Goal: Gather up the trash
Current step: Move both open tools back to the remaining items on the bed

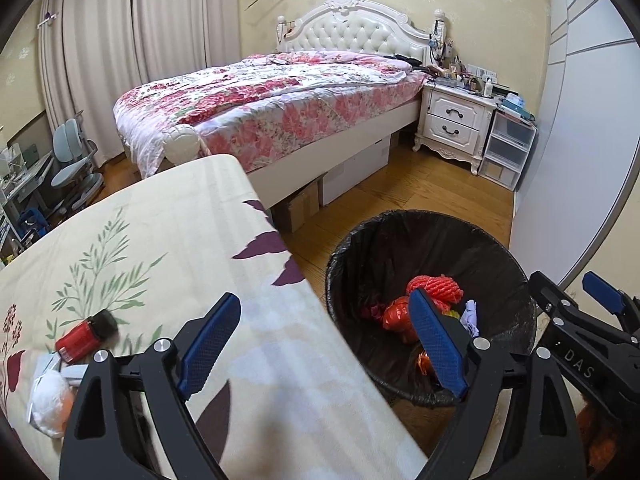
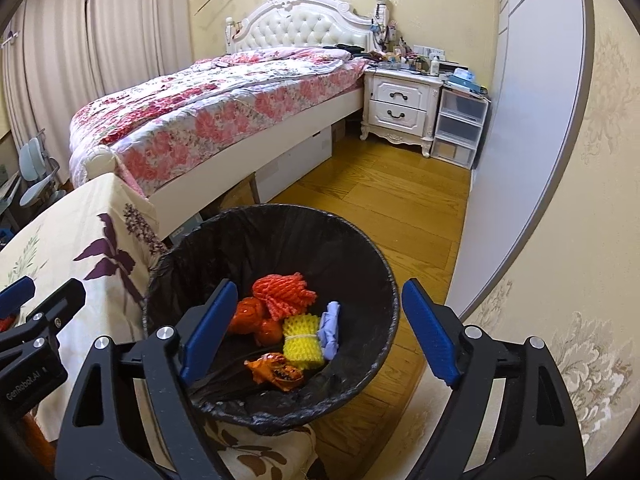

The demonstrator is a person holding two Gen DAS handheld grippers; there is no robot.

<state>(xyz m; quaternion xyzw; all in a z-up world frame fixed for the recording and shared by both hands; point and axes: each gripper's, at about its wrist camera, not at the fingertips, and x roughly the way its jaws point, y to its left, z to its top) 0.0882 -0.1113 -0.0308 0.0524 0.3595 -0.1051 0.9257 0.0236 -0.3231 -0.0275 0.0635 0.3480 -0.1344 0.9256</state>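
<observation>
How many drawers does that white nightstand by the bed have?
2: the white nightstand has an upper drawer and a lower drawer directly beneath it.

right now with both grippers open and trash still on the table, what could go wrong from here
1. The red bottle lies on its side on the tablecloth; a loose pinch from the left gripper could roll it away.
2. The white wad sits against other scraps, so a grab might drag neighbours along.
3. The bin stands beside the table, below its edge; a release short of the rim would land trash on the floor.
</observation>
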